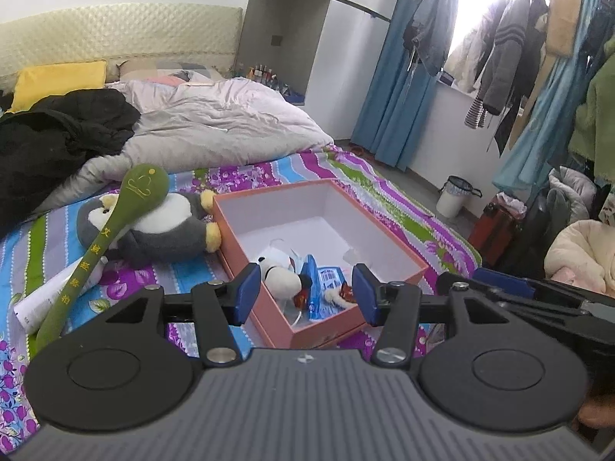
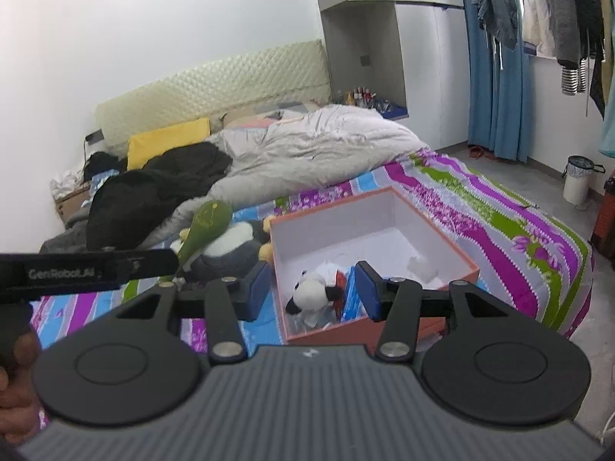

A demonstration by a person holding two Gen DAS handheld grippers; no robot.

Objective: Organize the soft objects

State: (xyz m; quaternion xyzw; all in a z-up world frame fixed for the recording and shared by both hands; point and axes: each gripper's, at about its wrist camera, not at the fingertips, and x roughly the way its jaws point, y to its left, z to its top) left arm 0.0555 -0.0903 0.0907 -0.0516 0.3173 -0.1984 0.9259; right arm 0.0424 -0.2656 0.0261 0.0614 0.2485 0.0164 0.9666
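My left claw point(image 1: 305, 290) spread and empty, my right claw point(image 2: 313, 292) likewise, both over the pink box point(image 1: 384, 230) holding a small panda plush point(image 1: 278, 278), penguin plush point(image 1: 165, 230) beside it on the bed point(image 1: 384, 184).

Pink open box point(image 1: 388, 253), white inside, set on the striped bedspread. Inside, at the near end: small white-and-black plush point(image 1: 277, 277) lying on its side, touching a blue packet point(image 1: 321, 288). Just beside the box's left wall: grey-and-white penguin plush point(image 1: 161, 230), lying down, yellow feet toward the box. Across the penguin: long green soft mallet point(image 1: 115, 226), apparently resting on it.
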